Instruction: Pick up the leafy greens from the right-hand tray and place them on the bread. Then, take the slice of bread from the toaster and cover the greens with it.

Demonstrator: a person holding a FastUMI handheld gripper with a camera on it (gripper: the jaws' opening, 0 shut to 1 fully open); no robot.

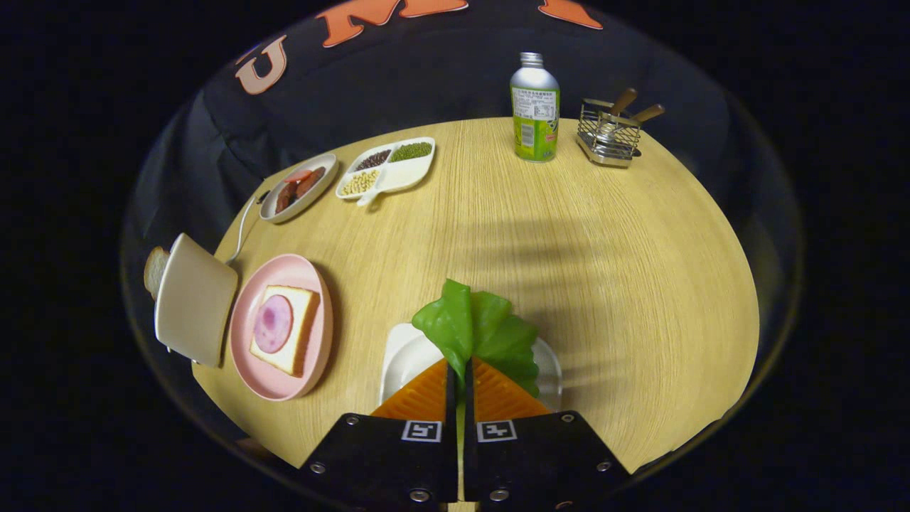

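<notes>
Your gripper (460,373) has its two orange ribbed fingers (426,395) drawn nearly together, and they pinch the leafy greens (478,328) between them; a thin edge of the leaf runs down the narrow slit between the pads. The rest of the leaf fans out just ahead of the fingertips, folded along the line where you grip it. Beneath the leaf and the fingertips lies the white tray (402,355), its pale rim showing on both sides of the fingers; you cannot tell from here whether the leaf is touching the tray.

Off to your left of the tray, near it on the wooden table (604,270), sits the pink plate (274,380). On it lies a slice of bread (302,334) with a round of pink ham (273,323) on top. Just beyond the plate on that side stands the beige toaster (195,299), and the second slice of bread (153,270) pokes out from its far side.

Farther out along the table's left rim you see a small oval dish with sausages (298,186), and beside it a white divided dish (387,171) holding beans and grains in separate compartments. At the far edge, well apart from the fingers, a green-and-silver bottle (534,107) stands upright, with a wire rack (608,131) holding wooden-handled utensils just beside it.
</notes>
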